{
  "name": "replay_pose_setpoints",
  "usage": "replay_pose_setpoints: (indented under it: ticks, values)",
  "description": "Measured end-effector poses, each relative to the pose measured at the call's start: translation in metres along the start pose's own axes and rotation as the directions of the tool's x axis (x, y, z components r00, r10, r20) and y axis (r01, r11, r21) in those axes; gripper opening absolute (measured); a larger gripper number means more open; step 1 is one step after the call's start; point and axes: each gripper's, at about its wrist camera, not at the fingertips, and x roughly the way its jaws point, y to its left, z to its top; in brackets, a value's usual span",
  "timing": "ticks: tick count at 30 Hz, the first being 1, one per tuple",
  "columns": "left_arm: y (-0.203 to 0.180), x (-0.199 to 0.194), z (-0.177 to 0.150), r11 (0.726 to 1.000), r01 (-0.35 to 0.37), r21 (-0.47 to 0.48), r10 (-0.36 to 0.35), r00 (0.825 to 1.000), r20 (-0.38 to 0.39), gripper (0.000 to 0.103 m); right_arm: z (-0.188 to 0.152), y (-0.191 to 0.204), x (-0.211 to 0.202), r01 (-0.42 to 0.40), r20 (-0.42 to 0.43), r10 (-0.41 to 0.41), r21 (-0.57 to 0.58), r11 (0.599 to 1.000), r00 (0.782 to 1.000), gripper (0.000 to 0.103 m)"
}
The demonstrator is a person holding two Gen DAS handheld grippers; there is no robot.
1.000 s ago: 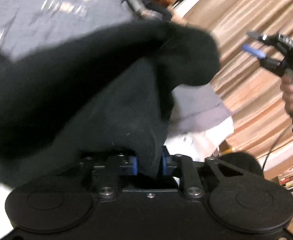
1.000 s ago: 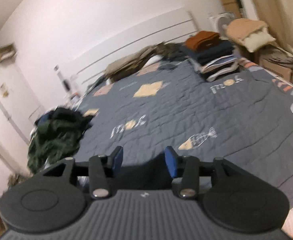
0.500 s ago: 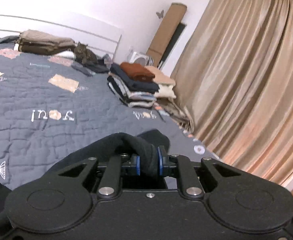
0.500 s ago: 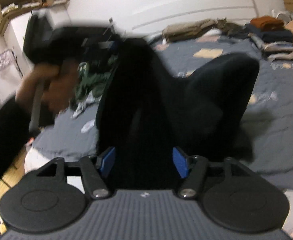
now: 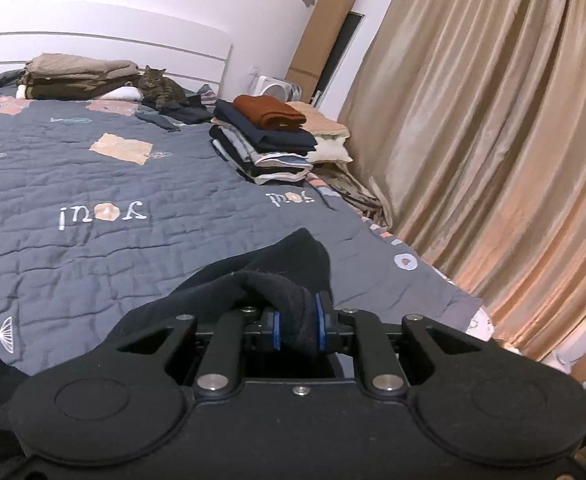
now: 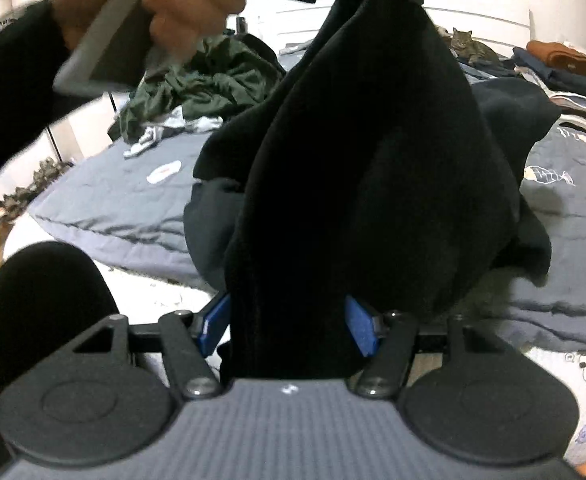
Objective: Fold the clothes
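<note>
A: Item 1, left gripper (image 5: 296,322). Its own camera shows the 2 blue pads nearly together, pinching a thick fold of the black garment (image 5: 253,280). Ahead of it: grey quilt (image 5: 93,184), stack of folded clothes (image 5: 265,136) ahead to the right, tabby cat (image 5: 161,86) far ahead by the white headboard (image 5: 101,46), beige curtain (image 5: 493,120) off to the right.

B: Item 2, right gripper (image 6: 287,330). Pads spread wide, the black garment (image 6: 373,160) hanging between them. I cannot tell whether either pad touches the cloth. Only this view shows the person's left hand (image 6: 173,4) up high on the handle, the cloth drawn up to a peak there, and a green heap of clothes (image 6: 209,84) ahead to the left.

A: Hard to read?

B: The garment's type; it is 1 dark mass with no seams legible. It blocks most of the bed ahead of the right tool. The hand is blurred, and the left tool's tip is cut off at the top edge.

A: Against 0.5 s ago?

B: Left view nearly unchanged, same pinch, same fold. In the right view the hand and lifted cloth have risen higher in the frame. The right pads stay equally wide. 1.0 s ago that tool faced bare quilt, no garment between its pads.
</note>
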Motion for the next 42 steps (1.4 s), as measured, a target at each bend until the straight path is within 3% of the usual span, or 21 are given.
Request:
replay_pose_setpoints:
  ticks: [6, 11, 13, 14, 15, 18, 22, 24, 27, 31, 33, 36, 41, 42]
  values:
    - [0.004, 0.000, 0.004, 1.000, -0.011, 0.000, 0.011, 1.000, -0.012, 0.016, -0.015, 0.026, 0.019, 0.078, 0.027, -0.075, -0.106, 0.991, 0.997, 0.063]
    - [0.007, 0.001, 0.003, 1.000, -0.014, -0.014, 0.014, 1.000, -0.017, 0.016, -0.029, 0.042, 0.049, 0.209, 0.027, -0.210, -0.295, 0.932, 0.977, 0.061]
    - [0.008, 0.001, 0.001, 1.000, -0.019, -0.009, 0.019, 1.000, -0.024, 0.016, -0.031, 0.040, 0.055, 0.208, 0.013, -0.215, -0.316, 0.926, 0.977, 0.041]
    - [0.009, 0.001, 0.000, 1.000, -0.022, -0.007, 0.022, 0.999, -0.029, 0.016, -0.029, 0.034, 0.054, 0.195, 0.006, -0.202, -0.280, 0.940, 0.979, 0.017]
    - [0.009, 0.001, -0.001, 1.000, -0.024, -0.003, 0.024, 0.999, -0.036, 0.017, -0.025, 0.027, 0.051, 0.189, 0.002, -0.194, -0.226, 0.956, 0.981, 0.012]
    - [0.012, -0.005, -0.005, 0.999, -0.034, 0.028, 0.036, 0.997, -0.069, 0.018, -0.008, -0.008, 0.028, 0.165, 0.034, -0.163, -0.060, 0.984, 0.986, 0.011]
    - [0.018, -0.017, -0.023, 0.990, -0.051, 0.128, 0.067, 0.990, -0.127, 0.027, 0.017, -0.055, -0.009, 0.120, 0.098, -0.133, 0.130, 0.984, 0.986, 0.010]
    - [0.018, -0.026, -0.035, 0.976, -0.057, 0.212, 0.089, 0.985, -0.145, 0.045, 0.028, -0.075, -0.028, 0.099, 0.138, -0.127, 0.190, 0.977, 0.982, 0.010]
    - [0.014, -0.040, -0.054, 0.934, -0.065, 0.352, 0.122, 0.982, -0.142, 0.065, 0.040, -0.098, -0.048, 0.082, 0.195, -0.136, 0.265, 0.961, 0.971, 0.010]
    - [-0.001, -0.053, -0.072, 0.871, -0.042, 0.489, 0.123, 0.983, -0.135, 0.074, 0.053, -0.116, -0.065, 0.064, 0.270, -0.159, 0.331, 0.942, 0.950, 0.010]
    - [-0.020, -0.055, -0.076, 0.801, -0.033, 0.597, 0.111, 0.989, -0.095, 0.080, 0.058, -0.123, -0.074, 0.055, 0.301, -0.165, 0.343, 0.938, 0.939, 0.010]
    - [-0.052, -0.057, -0.080, 0.664, -0.031, 0.747, 0.080, 0.996, -0.030, 0.081, 0.066, -0.129, -0.086, 0.027, 0.335, -0.137, 0.312, 0.950, 0.932, 0.010]
    - [-0.070, -0.045, -0.058, 0.569, -0.017, 0.822, 0.042, 0.999, -0.009, 0.077, 0.071, -0.131, -0.092, -0.022, 0.348, -0.069, 0.250, 0.968, 0.935, 0.010]
    - [-0.070, -0.042, -0.050, 0.567, -0.013, 0.824, 0.038, 0.999, -0.011, 0.076, 0.071, -0.130, -0.093, -0.032, 0.348, -0.054, 0.237, 0.971, 0.936, 0.010]
